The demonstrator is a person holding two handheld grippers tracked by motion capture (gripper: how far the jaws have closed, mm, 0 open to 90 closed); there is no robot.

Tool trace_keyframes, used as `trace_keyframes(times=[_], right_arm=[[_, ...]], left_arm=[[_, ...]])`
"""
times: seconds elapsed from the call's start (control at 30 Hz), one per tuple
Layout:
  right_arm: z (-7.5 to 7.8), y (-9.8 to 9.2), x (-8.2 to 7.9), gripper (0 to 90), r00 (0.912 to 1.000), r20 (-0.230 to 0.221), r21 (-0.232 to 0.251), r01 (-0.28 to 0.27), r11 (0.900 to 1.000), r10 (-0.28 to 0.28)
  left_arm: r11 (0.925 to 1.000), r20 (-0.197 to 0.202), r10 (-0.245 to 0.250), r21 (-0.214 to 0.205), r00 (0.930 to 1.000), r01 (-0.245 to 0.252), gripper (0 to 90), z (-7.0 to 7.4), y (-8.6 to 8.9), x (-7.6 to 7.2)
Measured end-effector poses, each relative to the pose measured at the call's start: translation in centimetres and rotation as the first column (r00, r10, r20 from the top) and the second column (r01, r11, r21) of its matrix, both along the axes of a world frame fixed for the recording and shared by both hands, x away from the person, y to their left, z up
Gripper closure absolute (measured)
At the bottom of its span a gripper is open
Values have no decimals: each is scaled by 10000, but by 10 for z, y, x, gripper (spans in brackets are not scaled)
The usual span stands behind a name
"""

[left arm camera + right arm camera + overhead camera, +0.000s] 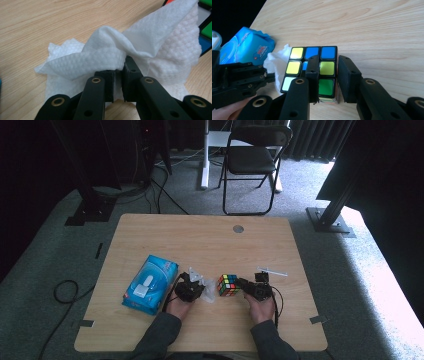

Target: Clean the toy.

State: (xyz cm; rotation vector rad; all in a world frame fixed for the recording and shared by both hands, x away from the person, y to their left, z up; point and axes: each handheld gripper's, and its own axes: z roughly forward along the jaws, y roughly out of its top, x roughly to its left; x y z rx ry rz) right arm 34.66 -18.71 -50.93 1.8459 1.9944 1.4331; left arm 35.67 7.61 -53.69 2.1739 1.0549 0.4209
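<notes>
A colourful puzzle cube [228,285] stands on the wooden table [200,235] near the front, between my two grippers. My left gripper [120,68] is shut on a crumpled white wipe [112,50], and the wipe's free end lies against the cube [206,30]. In the high view the left gripper [197,287] and its wipe [206,287] sit just left of the cube. My right gripper [328,67] points at the cube [328,53] from the right [243,284]. Its jaws stand a little apart in front of the cube's face, with one column of stickers showing through the gap.
A blue pack of wipes [150,284] lies left of my left hand, also at the left edge of the right gripper view [244,47]. A small white stick-like part [272,271] lies behind the right gripper. A black folding chair [252,155] stands beyond the table.
</notes>
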Motion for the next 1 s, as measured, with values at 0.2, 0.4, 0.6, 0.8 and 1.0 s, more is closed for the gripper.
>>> trace_keyframes(times=[0.2, 0.4, 0.6, 0.8, 1.0], right_arm=[[6, 4, -4, 873, 9986, 425, -1174, 366, 9924, -318], [-8, 1, -1, 871, 9986, -70, -1483, 513, 9876, -529], [-1, 1, -3, 827, 9983, 272, -1247, 544, 9907, -514], [5, 0, -6, 772, 9967, 567, -1001, 642, 9929, -588], [7, 4, -7, 737, 9972, 661, -834, 390, 9957, -336]], left_arm=[[10000, 6, -8, 7, 10000, 8, 815, 0, 0, 0], [10000, -7, -8, -17, 10000, 8, 815, 0, 0, 0], [10000, 7, -6, -25, 10000, 6, 814, 0, 0, 0], [10000, -3, 7, -23, 10000, -7, 814, 0, 0, 0], [10000, -14, -4, -16, 10000, 4, 815, 0, 0, 0]])
